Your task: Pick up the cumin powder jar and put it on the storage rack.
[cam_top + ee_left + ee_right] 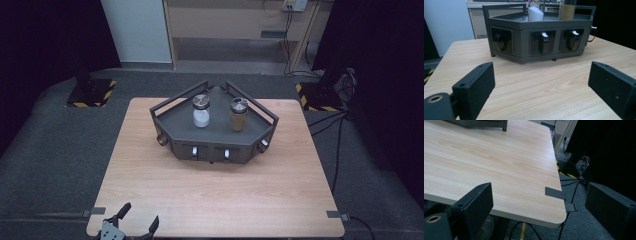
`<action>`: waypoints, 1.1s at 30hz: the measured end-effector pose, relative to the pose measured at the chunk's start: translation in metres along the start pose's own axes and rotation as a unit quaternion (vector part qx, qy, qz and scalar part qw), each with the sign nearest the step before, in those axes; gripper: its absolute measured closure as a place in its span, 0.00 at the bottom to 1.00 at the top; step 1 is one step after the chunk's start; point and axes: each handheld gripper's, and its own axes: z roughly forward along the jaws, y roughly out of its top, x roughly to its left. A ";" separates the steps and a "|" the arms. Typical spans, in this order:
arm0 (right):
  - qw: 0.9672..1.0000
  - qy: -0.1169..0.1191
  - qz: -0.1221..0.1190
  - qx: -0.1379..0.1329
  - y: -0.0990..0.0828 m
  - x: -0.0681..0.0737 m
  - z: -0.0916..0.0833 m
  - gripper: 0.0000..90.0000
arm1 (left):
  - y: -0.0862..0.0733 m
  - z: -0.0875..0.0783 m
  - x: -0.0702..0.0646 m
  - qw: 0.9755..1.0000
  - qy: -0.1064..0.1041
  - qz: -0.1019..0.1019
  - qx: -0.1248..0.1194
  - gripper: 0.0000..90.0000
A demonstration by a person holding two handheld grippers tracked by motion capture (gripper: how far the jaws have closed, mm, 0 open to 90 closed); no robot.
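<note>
Left gripper: at the near left edge of the table in the high view, jaws spread wide with nothing between them; in its own view the two black jaws stand far apart over bare wood.
Right gripper: jaws wide apart and holding nothing, hanging past the near right corner of the table, part over wood and part over the grey floor.
Nearest things: a dark grey corner rack stands at the middle of the table toward the far side, well apart from both grippers.
On the rack: two jars with metal lids, a white jar on the left and a brown jar on the right, both upright, near each other but not touching.
What the left gripper view adds: the rack's front face has three dark windows, each with a hook-like piece behind it; the high view shows these as small pale knobs.
What the right gripper view adds: two small grey plates at the table's right edge, and cables running on the floor beside it.
Counts: two grippers, one rack, two jars, three front windows.
Cut off or unclear: the jar tops are cropped in the left gripper view, where the white jar and brown jar show their lower parts; the rack is a dark sliver at the top of the right gripper view; the left gripper's body runs off the bottom of the high view.
</note>
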 end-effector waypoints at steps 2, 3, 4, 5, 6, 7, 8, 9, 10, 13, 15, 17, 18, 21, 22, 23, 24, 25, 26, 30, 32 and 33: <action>1.000 0.000 0.001 0.000 0.000 0.000 0.000 0.09 | 0.000 0.000 0.000 1.000 0.000 0.000 0.000 0.07; 1.000 0.000 0.002 0.000 0.000 0.000 0.000 0.09 | 0.000 0.000 0.000 1.000 0.000 0.001 0.000 0.07; 1.000 0.001 0.004 -0.001 0.000 0.000 0.000 0.09 | 0.000 0.000 0.000 1.000 0.000 0.001 0.001 0.07; 1.000 0.001 0.005 -0.002 0.000 -0.001 0.000 0.09 | 0.000 0.000 0.000 1.000 0.000 0.001 0.001 0.07; 1.000 0.002 0.004 -0.002 0.000 -0.001 0.000 0.09 | 0.000 0.000 0.000 1.000 0.000 0.001 0.002 0.07; 1.000 0.003 0.004 -0.002 0.000 -0.001 0.000 0.09 | 0.000 0.000 0.000 1.000 0.000 0.001 0.002 0.07; 1.000 0.004 0.005 -0.002 0.000 -0.001 0.000 0.09 | 0.000 0.000 0.000 1.000 0.000 0.001 0.002 0.07; 1.000 0.004 0.006 -0.002 0.000 -0.001 0.000 0.09 | 0.000 0.000 0.000 1.000 0.001 0.001 0.001 0.07; 1.000 0.005 0.007 -0.002 0.000 -0.001 0.000 0.09 | 0.000 0.000 0.000 1.000 0.000 0.001 0.002 0.07; 1.000 0.005 0.010 -0.003 0.000 -0.002 0.000 0.09 | 0.000 0.000 0.000 1.000 0.001 0.002 0.002 0.07; 1.000 0.006 0.011 -0.003 0.000 -0.002 0.000 0.09 | 0.000 0.000 0.000 1.000 0.001 0.002 0.003 0.07; 1.000 0.007 0.012 -0.003 -0.001 -0.002 0.000 0.09 | 0.000 0.001 0.000 1.000 0.001 0.002 0.003 0.07; 1.000 0.007 0.011 -0.003 -0.001 -0.003 0.000 0.09 | 0.000 0.001 0.000 1.000 0.001 0.003 0.003 0.07; 1.000 0.008 0.011 -0.003 -0.001 -0.003 0.000 0.09 | 0.000 0.001 0.000 1.000 0.001 0.003 0.003 0.07; 1.000 0.008 0.012 -0.003 -0.001 -0.003 0.000 0.09 | 0.000 0.001 0.000 1.000 0.001 0.003 0.004 0.07; 1.000 0.008 0.012 -0.003 -0.001 -0.003 0.000 0.09 | 0.000 0.001 0.000 1.000 0.001 0.003 0.003 0.07; 1.000 0.008 0.012 -0.003 -0.001 -0.003 0.000 0.09 | 0.000 0.001 0.000 1.000 0.001 0.003 0.003 0.07; 1.000 0.008 0.012 -0.003 -0.001 -0.003 0.000 0.09 | 0.000 0.001 0.000 1.000 0.001 0.002 0.004 0.07; 1.000 0.009 0.013 -0.002 -0.001 -0.003 0.000 0.09 | 0.000 0.001 0.000 1.000 0.001 0.002 0.004 0.07; 1.000 0.008 0.015 -0.002 -0.001 -0.003 0.000 0.09 | 0.000 0.001 0.000 1.000 0.001 0.003 0.004 0.07; 1.000 0.008 0.015 -0.002 -0.001 -0.003 0.000 0.09 | 0.000 0.001 0.000 1.000 0.001 0.003 0.004 0.07; 1.000 0.009 0.015 -0.002 -0.001 -0.003 0.000 0.09 | 0.000 0.001 0.000 1.000 0.001 0.003 0.004 0.07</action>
